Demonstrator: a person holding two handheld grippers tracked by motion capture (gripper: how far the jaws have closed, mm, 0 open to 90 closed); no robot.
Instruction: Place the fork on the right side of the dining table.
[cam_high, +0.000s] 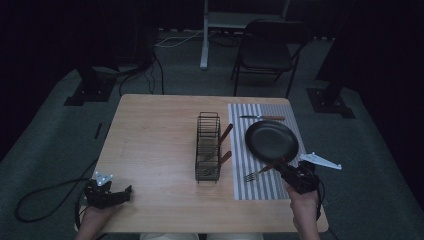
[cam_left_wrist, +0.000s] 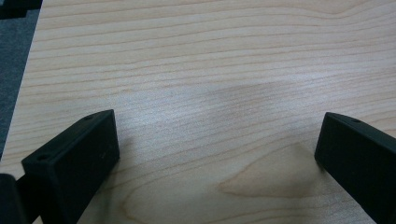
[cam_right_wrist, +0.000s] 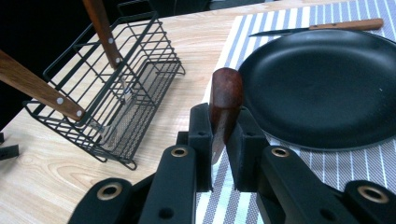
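A wooden table (cam_high: 150, 145) carries a wire caddy (cam_high: 208, 147) and a striped placemat (cam_high: 260, 185).

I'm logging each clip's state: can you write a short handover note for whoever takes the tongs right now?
Right tongs: shut on the wooden handle of a fork, prongs low over the striped mat, left of the black plate.
Left tongs: open, nothing between them, over bare table at the near left.
Knife lies on the mat beyond the plate. Two wooden-handled pieces stand in the wire basket.
Done: knife placed.
Left: probably set the fork down beside the plate, then release.
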